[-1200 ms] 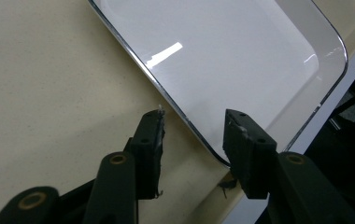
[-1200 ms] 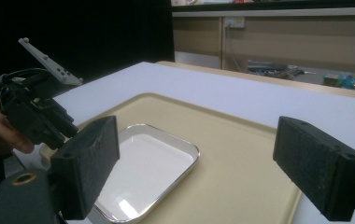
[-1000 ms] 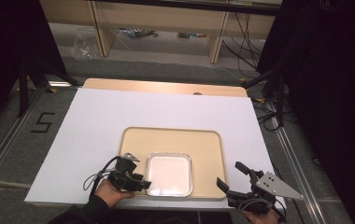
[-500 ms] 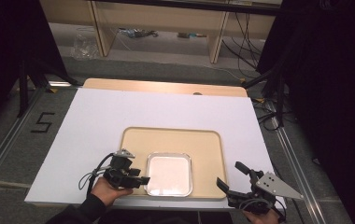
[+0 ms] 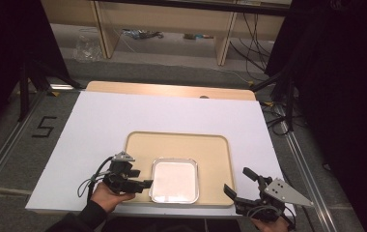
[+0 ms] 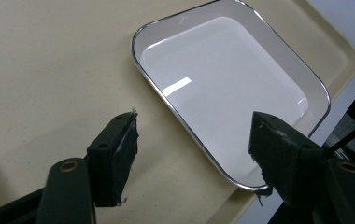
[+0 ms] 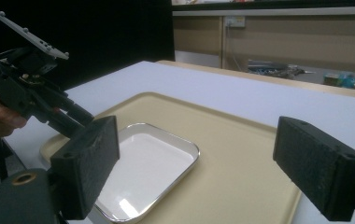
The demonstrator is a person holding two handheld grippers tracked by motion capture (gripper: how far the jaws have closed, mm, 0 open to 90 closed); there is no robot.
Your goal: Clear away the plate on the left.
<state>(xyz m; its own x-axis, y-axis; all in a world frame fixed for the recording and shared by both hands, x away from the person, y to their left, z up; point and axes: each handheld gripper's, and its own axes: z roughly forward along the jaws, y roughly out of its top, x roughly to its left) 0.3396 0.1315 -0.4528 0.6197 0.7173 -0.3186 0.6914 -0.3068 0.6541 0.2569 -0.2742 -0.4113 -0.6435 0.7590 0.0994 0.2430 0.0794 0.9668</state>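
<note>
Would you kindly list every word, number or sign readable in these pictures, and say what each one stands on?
"5": a black numeral marked on the grey floor left of the white table.
Nothing readable on the beige plastic tray, the white metal-rimmed dish, or either gripper.
Items on the far wooden shelf: too small and blurred to read.

A white-topped desk [image 5: 123, 121] carries a beige tray [image 5: 210, 150] near its front edge, right of centre; a wooden strip [image 5: 172, 90] runs along the desk's far edge.
</note>
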